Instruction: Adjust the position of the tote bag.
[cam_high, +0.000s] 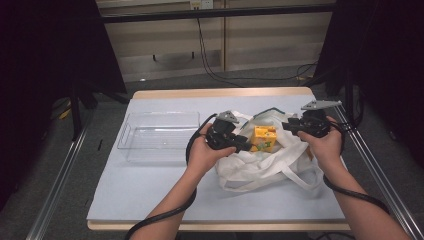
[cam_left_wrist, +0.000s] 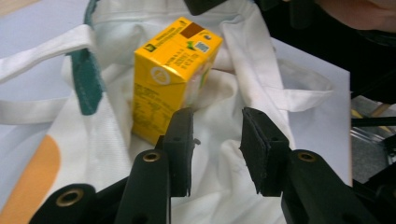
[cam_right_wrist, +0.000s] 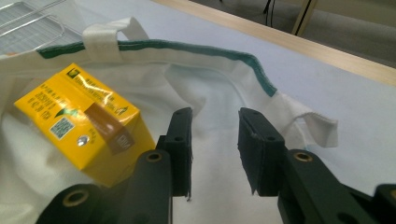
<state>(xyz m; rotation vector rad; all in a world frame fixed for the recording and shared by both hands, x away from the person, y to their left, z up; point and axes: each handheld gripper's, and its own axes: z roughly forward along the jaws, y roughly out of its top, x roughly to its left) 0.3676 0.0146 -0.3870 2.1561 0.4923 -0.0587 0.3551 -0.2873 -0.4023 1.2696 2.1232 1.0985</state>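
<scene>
Over the white bag (cam_high: 265, 165), both grippers level, jaws apart, flanking yellow carton (cam_high: 263, 138).

A white cloth bag (cam_high: 265, 165) lies crumpled on the pale blue table top, right of the middle, with its mouth turned away from the person. Its opening is edged with a green band (cam_right_wrist: 252, 65), white loop handles (cam_right_wrist: 313, 123) sprawl out on both sides, and an orange patch (cam_left_wrist: 32, 177) is printed on the cloth. A yellow carton (cam_high: 263, 138) lies tilted on the folds at the bag's mouth; it is a small boxy drink pack with a brown tab and a printed code on its top face (cam_right_wrist: 86, 128). A clear plastic tray (cam_high: 157, 136) stands left of the bag, apart from it
</scene>
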